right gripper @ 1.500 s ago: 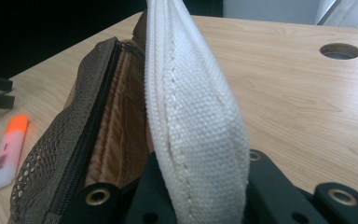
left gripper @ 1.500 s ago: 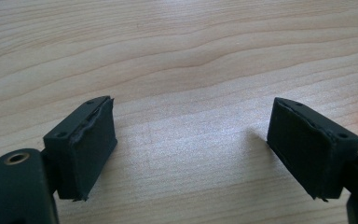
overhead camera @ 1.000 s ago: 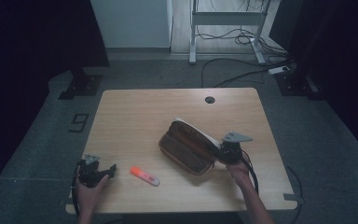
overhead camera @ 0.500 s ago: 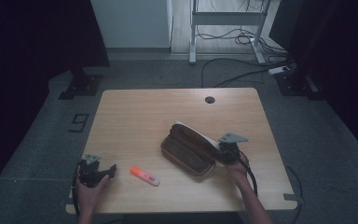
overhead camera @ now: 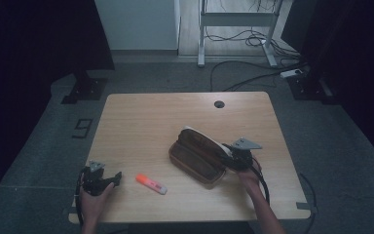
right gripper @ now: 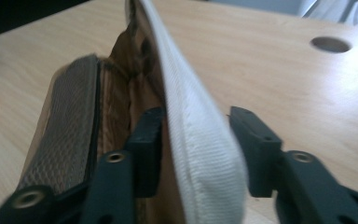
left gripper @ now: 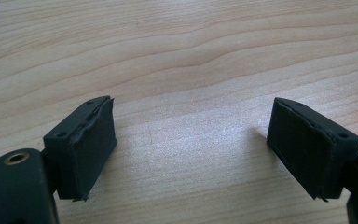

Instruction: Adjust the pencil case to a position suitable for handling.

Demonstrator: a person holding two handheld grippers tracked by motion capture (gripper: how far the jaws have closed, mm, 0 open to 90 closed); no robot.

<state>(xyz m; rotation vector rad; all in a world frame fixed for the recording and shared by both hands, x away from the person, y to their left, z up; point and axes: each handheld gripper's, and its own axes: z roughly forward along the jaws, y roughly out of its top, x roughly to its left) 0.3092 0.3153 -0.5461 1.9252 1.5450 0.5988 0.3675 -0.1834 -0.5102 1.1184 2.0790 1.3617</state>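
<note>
A brown pencil case point(overhead camera: 195, 157) lies open on the wooden table point(overhead camera: 146, 126), right of centre, with its white-edged flap point(right gripper: 193, 140) standing up. My right gripper point(overhead camera: 230, 160) is at the case's right end. Its jaws have just been opening and now stand apart on either side of the flap point(overhead camera: 205, 138), with gaps showing, in the right gripper view point(right gripper: 196, 149). My left gripper point(overhead camera: 116, 177) rests near the front left corner. Its jaws point(left gripper: 191, 149) are wide open over bare wood. An orange and white highlighter point(overhead camera: 151, 184) lies between the left gripper and the case.
A round cable hole point(overhead camera: 219, 104) sits near the table's far edge. The case has a mesh pocket point(right gripper: 70, 135) inside. Cables and desk legs lie on the floor beyond the table.
The right hand has shifted very slightly at the case's end. The case, the highlighter and the left gripper have stayed put.
</note>
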